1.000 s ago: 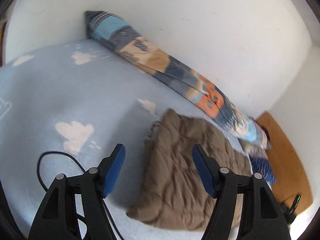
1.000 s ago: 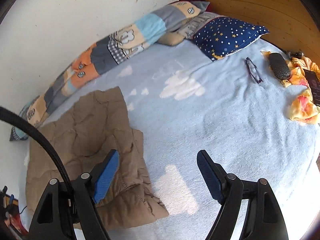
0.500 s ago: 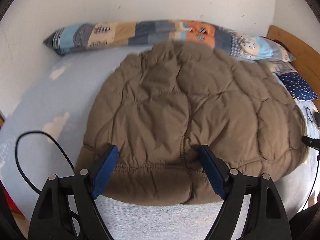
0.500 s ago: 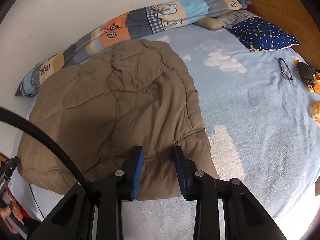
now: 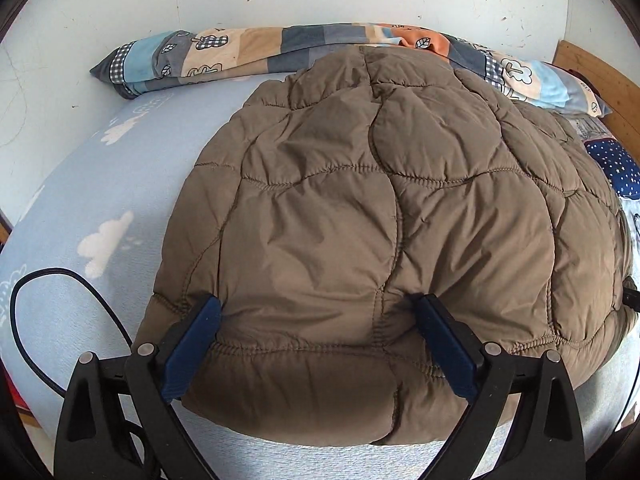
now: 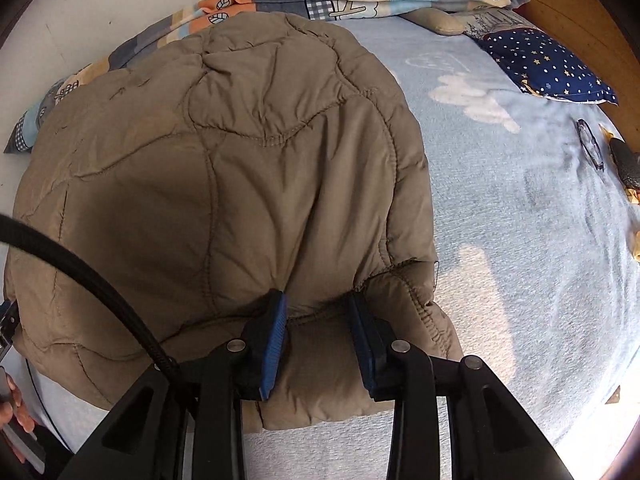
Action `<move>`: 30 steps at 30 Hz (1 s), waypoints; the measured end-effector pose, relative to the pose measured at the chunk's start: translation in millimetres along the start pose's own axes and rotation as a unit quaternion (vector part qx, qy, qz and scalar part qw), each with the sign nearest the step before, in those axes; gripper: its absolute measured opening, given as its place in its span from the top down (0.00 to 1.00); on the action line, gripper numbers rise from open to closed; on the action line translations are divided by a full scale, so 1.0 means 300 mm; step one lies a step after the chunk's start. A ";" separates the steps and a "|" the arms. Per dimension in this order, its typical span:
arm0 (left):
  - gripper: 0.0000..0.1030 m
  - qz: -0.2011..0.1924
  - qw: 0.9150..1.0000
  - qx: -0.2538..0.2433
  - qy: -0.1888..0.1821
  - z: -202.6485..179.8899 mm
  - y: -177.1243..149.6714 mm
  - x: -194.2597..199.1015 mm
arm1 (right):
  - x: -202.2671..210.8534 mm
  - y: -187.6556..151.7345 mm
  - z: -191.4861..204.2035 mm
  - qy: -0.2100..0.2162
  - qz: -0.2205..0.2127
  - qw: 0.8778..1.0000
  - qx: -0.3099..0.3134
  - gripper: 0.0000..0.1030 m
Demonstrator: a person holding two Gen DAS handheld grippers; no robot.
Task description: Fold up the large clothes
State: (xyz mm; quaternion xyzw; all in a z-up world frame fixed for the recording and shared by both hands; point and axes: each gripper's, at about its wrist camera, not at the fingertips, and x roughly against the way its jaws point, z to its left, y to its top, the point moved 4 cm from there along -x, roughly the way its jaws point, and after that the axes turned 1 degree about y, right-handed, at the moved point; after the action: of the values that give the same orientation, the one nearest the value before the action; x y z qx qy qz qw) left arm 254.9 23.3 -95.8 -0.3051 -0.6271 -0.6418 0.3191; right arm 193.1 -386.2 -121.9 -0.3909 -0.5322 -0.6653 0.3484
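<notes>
The left claw (image 5: 316, 320) is spread wide across the near hem of the brown quilted puffer jacket (image 5: 380, 220). The right claw (image 6: 318, 312) pinches that hem. The jacket lies on the light-blue cloud-print bed (image 6: 520, 220); a patchwork bolster (image 5: 240, 52) sits at 12 o'clock.

The quilted jacket (image 5: 372, 240) is plain olive-brown. The bed sheet (image 6: 520, 216) is pale blue with white clouds, and the long bolster (image 5: 224, 52) is patchwork — blue, grey, beige, orange (leaf and tree prints on some squares). The pillow (image 6: 548, 68) is navy with white dots and yellow stars. The headboard (image 6: 568, 4) is honey-coloured wood — both grippers are black with blue pads (image 5: 192, 344).
</notes>
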 end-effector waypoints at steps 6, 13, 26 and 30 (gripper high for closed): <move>0.04 -0.004 1.000 -0.002 0.003 -0.003 0.001 0.013 | 0.027 -0.013 0.011 -0.001 -0.009 1.000 -0.009 0.66; 0.04 -0.012 1.000 -0.002 0.009 -0.005 0.016 0.037 | 0.123 0.004 0.039 -0.016 -0.064 0.998 -0.011 0.54; 0.04 -0.070 0.997 -0.012 0.020 -0.059 0.106 0.107 | 0.209 0.059 0.351 0.052 -0.161 0.982 0.085 0.44; 0.04 -0.053 0.998 -0.009 0.018 -0.071 0.111 0.050 | 0.171 0.064 0.439 0.047 -0.156 0.981 0.109 0.42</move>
State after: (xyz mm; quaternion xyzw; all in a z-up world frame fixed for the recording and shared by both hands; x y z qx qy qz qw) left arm 272.3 1.4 -64.3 -0.2627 -0.6310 -0.6688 0.2925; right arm 206.4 -263.3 -50.9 -0.2314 -0.6391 -0.6668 0.3055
